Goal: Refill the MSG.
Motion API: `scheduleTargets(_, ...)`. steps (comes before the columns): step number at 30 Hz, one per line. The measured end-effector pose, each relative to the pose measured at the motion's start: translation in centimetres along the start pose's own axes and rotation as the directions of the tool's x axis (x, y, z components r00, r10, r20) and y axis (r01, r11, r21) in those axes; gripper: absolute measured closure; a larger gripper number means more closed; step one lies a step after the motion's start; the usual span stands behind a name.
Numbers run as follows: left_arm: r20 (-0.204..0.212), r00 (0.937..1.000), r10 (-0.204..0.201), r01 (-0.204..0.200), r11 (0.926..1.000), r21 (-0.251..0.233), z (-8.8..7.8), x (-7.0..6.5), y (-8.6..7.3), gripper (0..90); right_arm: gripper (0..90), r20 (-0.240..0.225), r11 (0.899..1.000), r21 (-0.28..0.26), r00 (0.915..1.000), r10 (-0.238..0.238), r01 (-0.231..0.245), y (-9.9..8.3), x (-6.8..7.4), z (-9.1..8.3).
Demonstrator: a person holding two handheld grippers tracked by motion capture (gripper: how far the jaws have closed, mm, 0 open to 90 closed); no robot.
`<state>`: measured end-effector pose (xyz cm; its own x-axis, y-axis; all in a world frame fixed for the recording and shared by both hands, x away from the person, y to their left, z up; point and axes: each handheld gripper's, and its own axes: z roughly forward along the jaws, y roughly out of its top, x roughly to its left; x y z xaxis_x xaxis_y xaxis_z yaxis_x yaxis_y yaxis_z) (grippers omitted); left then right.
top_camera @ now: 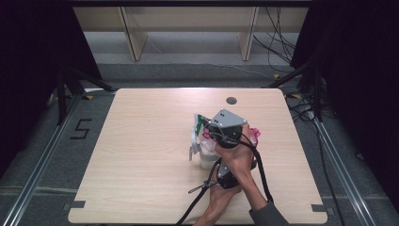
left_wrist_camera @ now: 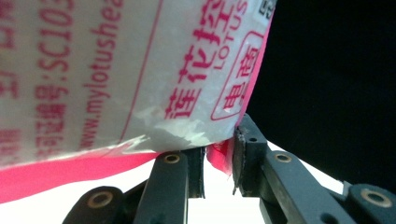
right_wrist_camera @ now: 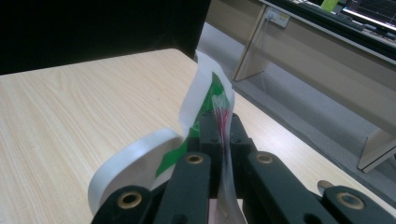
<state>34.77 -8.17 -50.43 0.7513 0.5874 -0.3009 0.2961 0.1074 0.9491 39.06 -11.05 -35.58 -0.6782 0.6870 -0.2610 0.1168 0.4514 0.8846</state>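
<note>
Right now the biggest thing in play is the wooden table, pale grain, with wide bare room to the left and at the far side, and a small dark round hole near its far edge. All the action sits right of centre, toward the near edge, where the person's forearms come in crossed over one another.

Next down in size, the plastic bag: thin, white and crinkled, with pink trim on one side and a green patch on the other, held up off the tabletop between the two tools. Close up in the left gripper view, the bag carries pink print: "www.mylotushea…", "SC103…", "LOTUS", plus Chinese characters in a rounded box.

Then the right gripper, jaws pressed fully together, pinching a thin fold of the film where green and pink lines meet, a white flap curling off to the side. And the left gripper, jaws nearly closed, a slim gap between them, with the bag's pink edge caught in it.
</note>
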Motion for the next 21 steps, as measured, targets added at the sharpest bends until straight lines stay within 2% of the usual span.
scheduleTargets(1,0.024,0.9996,0.013,-0.013,0.9997,0.018,-0.03,0.13,0.08,76.2,89.8,-0.002,1.0,0.0,1.0,0.005,-0.005,0.05,0.0,-0.09)
scheduleTargets(2,0.029,0.9993,0.022,-0.023,0.9994,0.024,-0.05,0.2,0.11,76.3,89.8,-0.003,1.0,-0.001,0.9999,0.011,-0.011,0.1,-0.03,-0.18)
scheduleTargets(3,-0.002,0.9997,0.024,-0.024,0.9994,0.026,-0.22,0.14,0.14,76.3,89.8,-0.018,1.0,0.004,0.9997,0.019,-0.019,0.13,0.0,-0.23)
scheduleTargets(4,-0.002,1.0,0.004,-0.004,0.9999,0.009,-0.09,0.0,0.08,76.3,89.8,-0.017,1.0,0.006,0.9997,0.017,-0.017,0.13,0.04,-0.22)
scheduleTargets(5,0.022,0.9998,0.001,-0.001,0.9999,0.014,-0.01,0.03,0.03,76.2,89.8,-0.004,1.0,0.0,1.0,0.005,-0.005,0.09,0.04,-0.13)
scheduleTargets(6,0.001,1.0,0.008,-0.008,0.9999,0.009,-0.04,0.06,-0.02,76.2,89.8,0.001,1.0,0.0,1.0,-0.002,0.002,0.02,0.03,-0.01)
scheduleTargets(7,-0.002,1.0,0.003,-0.003,1.0,0.008,-0.03,0.05,-0.01,76.2,89.8,-0.005,1.0,0.013,0.9999,0.011,-0.011,0.0,0.03,-0.04)
scheduleTargets(13,0.002,1.0,0.003,-0.003,1.0,0.009,-0.07,0.1,0.0,76.2,89.8,0.002,1.0,0.004,0.9999,0.01,-0.01,0.02,0.14,0.03)
scheduleTargets(16,0.001,1.0,0.0,0.0,1.0,0.004,-0.05,0.08,0.02,76.2,89.8,0.002,1.0,0.005,1.0,-0.005,0.005,-0.01,0.21,0.14)
scheduleTargets(17,-0.002,1.0,0.0,0.0,1.0,0.003,-0.04,0.08,0.01,76.2,89.7,-0.004,1.0,0.002,1.0,-0.004,0.004,0.02,0.19,0.07)
scheduleTargets(18,-0.002,1.0,0.0,0.0,1.0,0.005,-0.05,0.07,0.02,76.2,89.8,-0.013,1.0,0.012,0.9996,0.024,-0.024,0.05,0.26,-0.03)
scheduleTargets(21,-0.002,1.0,0.002,-0.002,1.0,0.005,-0.03,0.1,0.01,76.2,89.7,0.0,1.0,-0.004,1.0,-0.002,0.002,0.04,0.03,0.03)
